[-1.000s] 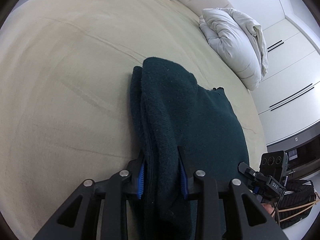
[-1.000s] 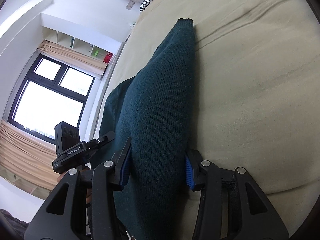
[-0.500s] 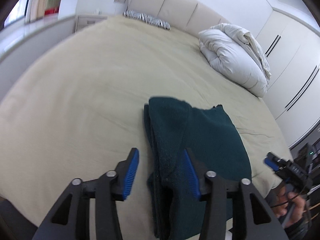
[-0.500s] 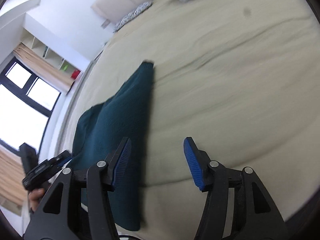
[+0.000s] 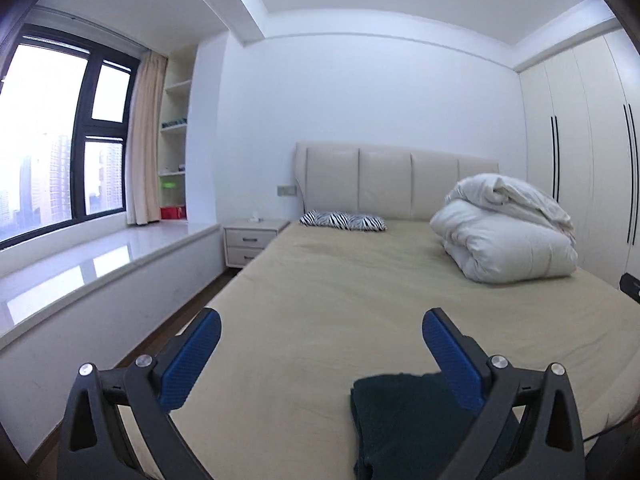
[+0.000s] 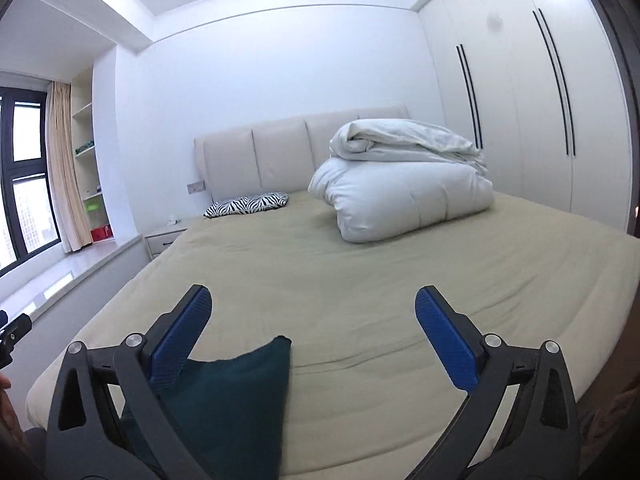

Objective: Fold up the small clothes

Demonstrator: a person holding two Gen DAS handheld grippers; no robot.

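Note:
A folded dark green knit garment (image 5: 416, 420) lies flat on the beige bed sheet (image 5: 340, 304) near the bed's foot edge. It also shows in the right wrist view (image 6: 236, 396) at the lower left. My left gripper (image 5: 320, 352) is open and empty, raised above the bed, with the garment under its right finger. My right gripper (image 6: 312, 328) is open and empty, raised, with the garment under its left finger. Both point toward the headboard.
A rolled white duvet (image 5: 504, 232) sits at the far right of the bed and a zebra-print pillow (image 5: 344, 220) at the headboard. A white nightstand (image 5: 252, 240) and window ledge (image 5: 80, 272) run along the left. Wardrobe doors (image 6: 540, 100) stand on the right.
Both grippers let go of the green garment, opened wide and lifted back and up. The garment now lies folded on the bed below them.

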